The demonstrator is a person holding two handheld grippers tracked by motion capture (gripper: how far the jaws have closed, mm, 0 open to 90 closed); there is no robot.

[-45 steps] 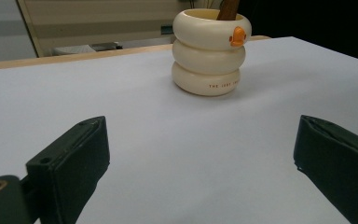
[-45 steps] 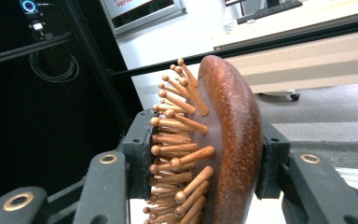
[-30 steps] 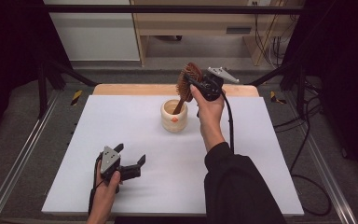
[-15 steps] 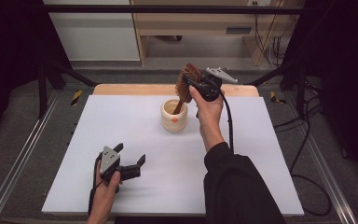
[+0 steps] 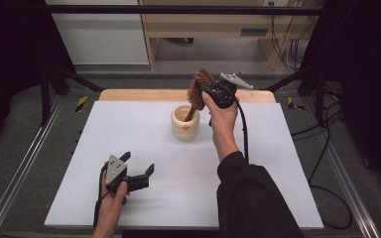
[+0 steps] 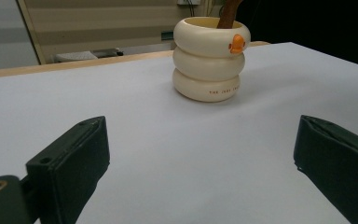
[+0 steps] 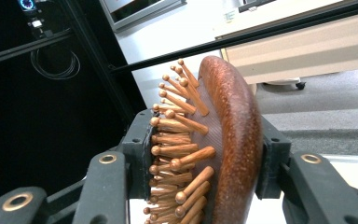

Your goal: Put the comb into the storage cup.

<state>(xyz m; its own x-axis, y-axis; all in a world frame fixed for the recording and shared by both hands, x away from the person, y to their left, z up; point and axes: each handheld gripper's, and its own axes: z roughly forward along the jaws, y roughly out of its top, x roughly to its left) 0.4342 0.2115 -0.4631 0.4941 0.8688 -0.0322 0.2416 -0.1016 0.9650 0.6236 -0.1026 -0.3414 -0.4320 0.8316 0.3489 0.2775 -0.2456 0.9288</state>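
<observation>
The reddish-brown wooden paddle hairbrush with round-tipped wooden pins [image 5: 199, 88] stands tilted, its handle end down inside the cream ceramic holder shaped like three stacked rings with a small orange duck bill [image 5: 185, 123], its head above the rim. The right gripper [image 5: 204, 91] pinches that head, one jaw on the pins, one on the smooth back. The step looks like setting the brush into the holder; next would call for spreading the jaws and drawing clear without tipping the holder. The left gripper [image 5: 139, 166] rests spread and empty on the white table [image 5: 278, 163].
</observation>
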